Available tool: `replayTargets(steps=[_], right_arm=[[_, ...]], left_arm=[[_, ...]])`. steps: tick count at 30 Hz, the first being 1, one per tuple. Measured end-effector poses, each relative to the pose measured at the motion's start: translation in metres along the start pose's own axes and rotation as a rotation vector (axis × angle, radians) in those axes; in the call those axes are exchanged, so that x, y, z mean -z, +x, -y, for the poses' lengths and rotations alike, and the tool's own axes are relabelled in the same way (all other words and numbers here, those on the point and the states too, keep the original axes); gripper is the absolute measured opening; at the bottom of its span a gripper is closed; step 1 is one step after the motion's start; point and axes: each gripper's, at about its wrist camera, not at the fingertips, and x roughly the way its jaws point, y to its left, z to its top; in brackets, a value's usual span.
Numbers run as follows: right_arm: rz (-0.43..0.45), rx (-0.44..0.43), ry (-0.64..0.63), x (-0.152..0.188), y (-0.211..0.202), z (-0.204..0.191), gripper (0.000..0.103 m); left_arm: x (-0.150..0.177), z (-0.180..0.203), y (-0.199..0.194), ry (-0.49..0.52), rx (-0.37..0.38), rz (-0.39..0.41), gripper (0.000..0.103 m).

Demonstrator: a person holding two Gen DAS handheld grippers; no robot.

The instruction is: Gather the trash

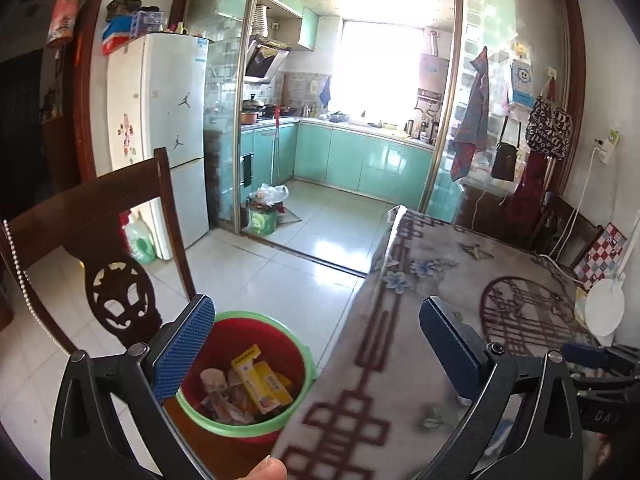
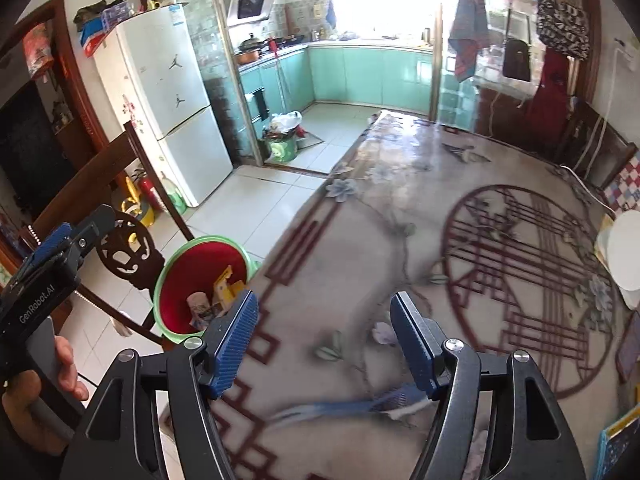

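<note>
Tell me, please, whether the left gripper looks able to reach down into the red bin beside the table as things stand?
Probably yes: the left gripper is open and empty above the red bin, whose mouth is uncovered; the table edge sits just beside it.

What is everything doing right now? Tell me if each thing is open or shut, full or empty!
left gripper: open, holding nothing.
right gripper: open, holding nothing.
red bin: open top, partly filled with yellow boxes and wrappers.
kitchen bin: overflowing with a bag.
fridge: doors shut.
sliding glass door: open.
table: covered by a patterned cloth.
chair: upright, beside the red bin.
</note>
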Motion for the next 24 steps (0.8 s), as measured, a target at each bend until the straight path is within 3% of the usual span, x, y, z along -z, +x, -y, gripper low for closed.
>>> replayTargets(steps=[5, 9, 12, 16, 24], right_arm=[[0.053, 0.042, 0.014, 0.015, -0.047, 0.055, 0.069], [0.081, 0.071, 0.019, 0.025, -0.074, 0.084, 0.069], [0.097, 0.085, 0.03, 0.029, -0.088, 0.098, 0.069], [0.126, 0.093, 0.037, 0.032, -0.101, 0.11, 0.069], [0.152, 0.075, 0.051, 0.032, -0.112, 0.118, 0.07]], left_arm=[[-0.004, 0.046, -0.023, -0.03, 0.052, 0.035, 0.103], [-0.002, 0.075, -0.041, 0.007, 0.009, 0.073, 0.103], [0.001, 0.086, -0.055, 0.013, -0.058, 0.116, 0.103], [0.0, 0.094, -0.067, -0.022, -0.001, 0.127, 0.103], [0.0, 0.104, -0.07, 0.007, -0.022, 0.107, 0.103]])
